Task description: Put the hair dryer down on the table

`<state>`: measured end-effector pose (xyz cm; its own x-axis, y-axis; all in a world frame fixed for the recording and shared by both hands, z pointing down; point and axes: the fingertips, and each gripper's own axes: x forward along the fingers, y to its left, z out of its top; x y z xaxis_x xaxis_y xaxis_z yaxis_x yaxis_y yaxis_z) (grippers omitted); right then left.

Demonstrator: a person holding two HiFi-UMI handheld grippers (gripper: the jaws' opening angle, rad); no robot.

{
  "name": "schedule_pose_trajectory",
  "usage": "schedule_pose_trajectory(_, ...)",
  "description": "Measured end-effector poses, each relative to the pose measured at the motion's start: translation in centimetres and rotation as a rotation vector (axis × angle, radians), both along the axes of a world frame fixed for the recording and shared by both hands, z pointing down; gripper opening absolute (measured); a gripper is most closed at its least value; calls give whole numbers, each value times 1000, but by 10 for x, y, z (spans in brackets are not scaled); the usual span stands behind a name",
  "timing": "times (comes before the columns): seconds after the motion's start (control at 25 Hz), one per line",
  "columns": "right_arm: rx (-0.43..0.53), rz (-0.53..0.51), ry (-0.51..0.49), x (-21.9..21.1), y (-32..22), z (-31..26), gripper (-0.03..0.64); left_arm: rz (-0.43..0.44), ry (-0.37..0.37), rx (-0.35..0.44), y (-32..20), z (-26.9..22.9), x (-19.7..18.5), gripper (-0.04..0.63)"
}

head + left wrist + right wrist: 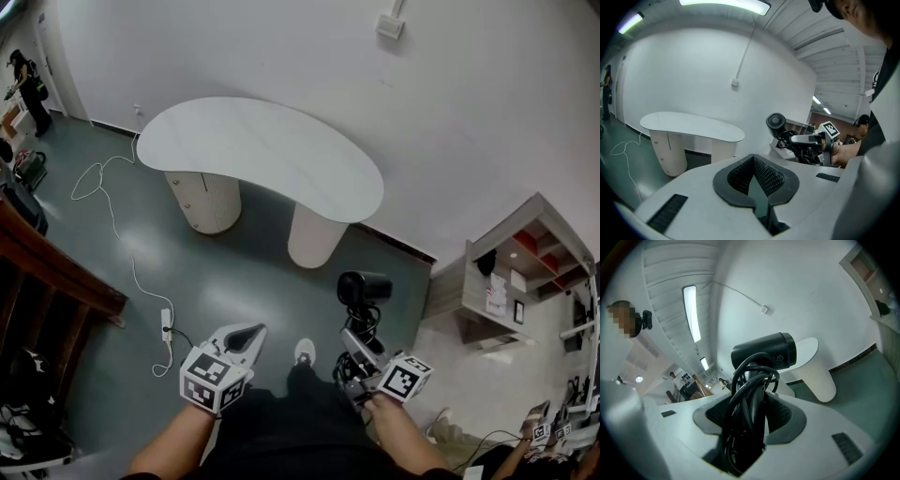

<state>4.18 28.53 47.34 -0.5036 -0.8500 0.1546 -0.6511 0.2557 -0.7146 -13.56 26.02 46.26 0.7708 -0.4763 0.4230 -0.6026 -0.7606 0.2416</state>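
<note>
While held by its handle, the hair dryer (364, 286) points sideways.

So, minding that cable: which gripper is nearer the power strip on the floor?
Left. The left gripper hangs just beside the power strip; the right gripper, jaws shut on the hair dryer, is across the person's legs, farther off.

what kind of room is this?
Likely a data-collection lab or studio, not a home: a lone white table by a bare wall, a power strip on the floor, an open shelf.
</note>
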Motion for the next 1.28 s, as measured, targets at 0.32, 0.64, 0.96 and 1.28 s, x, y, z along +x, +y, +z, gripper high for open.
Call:
schedule_pose_trajectory(0.32, 11, -20, 5, 40, -74, -2, 196, -31, 0, 30, -70, -11, 39, 11)
schedule_pose_trajectory(0.64, 21, -57, 11, 85, -132, -5, 196, -59, 22, -4, -125, -10, 90, 11)
schedule_pose_trajectory(0.96, 5, -96, 8, 121, -174, 8, 196, -79, 0, -4, -163, -8, 134, 11)
schedule_pose_trajectory(1.28, -23, -110, 9, 129, -194, 23, 196, -100, -30, -31, -178, 4, 135, 11)
